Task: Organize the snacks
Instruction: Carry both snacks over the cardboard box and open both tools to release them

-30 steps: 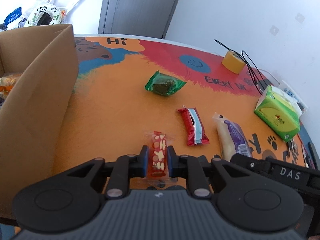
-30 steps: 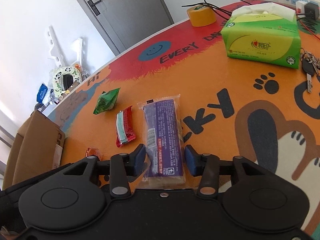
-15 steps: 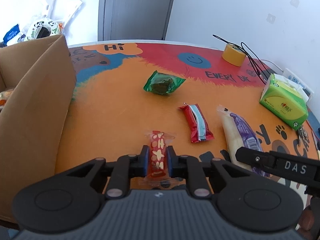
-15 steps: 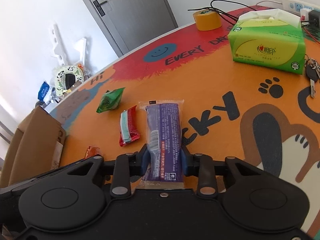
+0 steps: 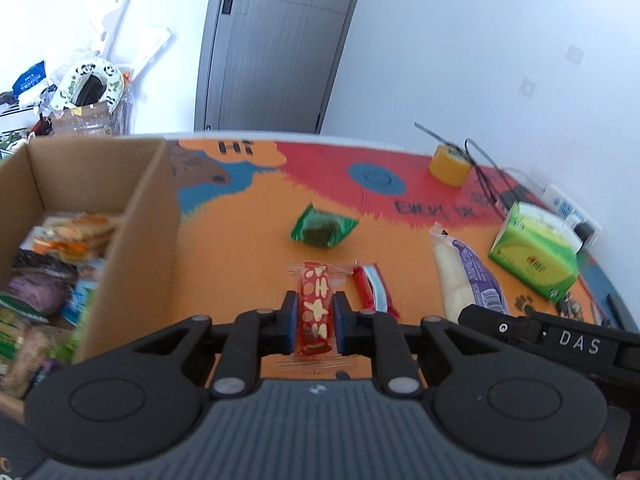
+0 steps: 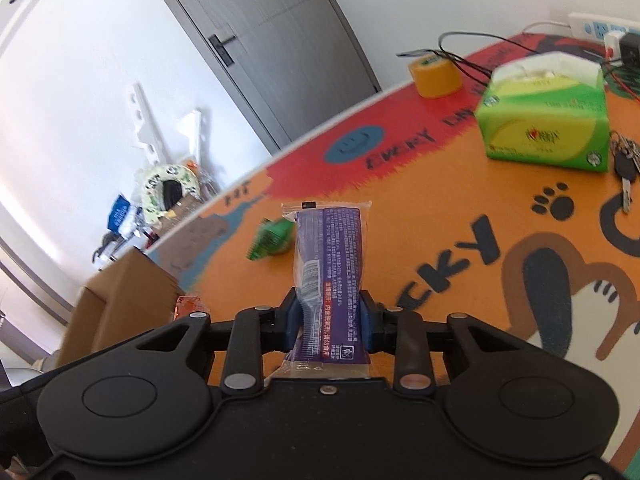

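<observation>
My left gripper (image 5: pixel 315 322) is shut on a red snack bar with cream shapes (image 5: pixel 316 308) and holds it above the orange table. My right gripper (image 6: pixel 329 324) is shut on a long purple snack pack (image 6: pixel 330 264) and holds it lifted off the table; that pack also shows in the left wrist view (image 5: pixel 466 276). A cardboard box (image 5: pixel 132 216) with several snacks inside stands at the left. A green packet (image 5: pixel 322 227) and a red, white and blue bar (image 5: pixel 374 288) lie on the table.
A green tissue box (image 6: pixel 546 130) stands at the right with keys (image 6: pixel 624 164) beside it. A yellow tape roll (image 6: pixel 436 74), black cables and a power strip (image 6: pixel 600 30) are at the table's far edge. A grey door is behind.
Both grippers have lifted their snacks off the table. The right gripper closed on the purple pack, then raised it. The left view now looks down into the box.
</observation>
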Demonstrator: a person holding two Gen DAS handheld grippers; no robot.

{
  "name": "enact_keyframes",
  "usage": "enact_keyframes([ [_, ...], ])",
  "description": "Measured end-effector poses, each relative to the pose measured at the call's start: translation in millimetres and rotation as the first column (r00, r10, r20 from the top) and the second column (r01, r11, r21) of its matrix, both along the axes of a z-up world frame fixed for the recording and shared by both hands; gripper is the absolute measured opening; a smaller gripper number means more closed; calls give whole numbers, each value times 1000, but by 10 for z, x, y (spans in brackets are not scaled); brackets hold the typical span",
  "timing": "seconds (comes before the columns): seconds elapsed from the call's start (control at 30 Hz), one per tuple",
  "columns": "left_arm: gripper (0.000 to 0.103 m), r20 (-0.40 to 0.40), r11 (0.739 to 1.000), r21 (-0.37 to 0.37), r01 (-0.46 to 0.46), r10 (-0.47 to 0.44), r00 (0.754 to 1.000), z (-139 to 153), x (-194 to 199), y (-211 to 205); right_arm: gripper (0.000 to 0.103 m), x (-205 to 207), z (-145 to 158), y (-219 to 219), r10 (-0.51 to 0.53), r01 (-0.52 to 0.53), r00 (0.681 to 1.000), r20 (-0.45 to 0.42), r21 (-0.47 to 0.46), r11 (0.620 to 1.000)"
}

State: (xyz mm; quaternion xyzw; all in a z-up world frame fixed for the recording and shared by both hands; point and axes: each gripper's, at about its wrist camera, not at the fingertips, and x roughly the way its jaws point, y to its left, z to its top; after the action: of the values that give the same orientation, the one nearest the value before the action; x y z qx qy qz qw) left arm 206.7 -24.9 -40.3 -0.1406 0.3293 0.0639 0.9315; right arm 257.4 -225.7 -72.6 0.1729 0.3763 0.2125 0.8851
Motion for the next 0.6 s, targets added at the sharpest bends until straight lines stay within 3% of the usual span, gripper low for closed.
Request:
enact_keyframes([
  [0.6,17,132,992,-31,-119,122,984,526,-557,682,30,-195,455,574,109,-116,989,99,68,991],
])
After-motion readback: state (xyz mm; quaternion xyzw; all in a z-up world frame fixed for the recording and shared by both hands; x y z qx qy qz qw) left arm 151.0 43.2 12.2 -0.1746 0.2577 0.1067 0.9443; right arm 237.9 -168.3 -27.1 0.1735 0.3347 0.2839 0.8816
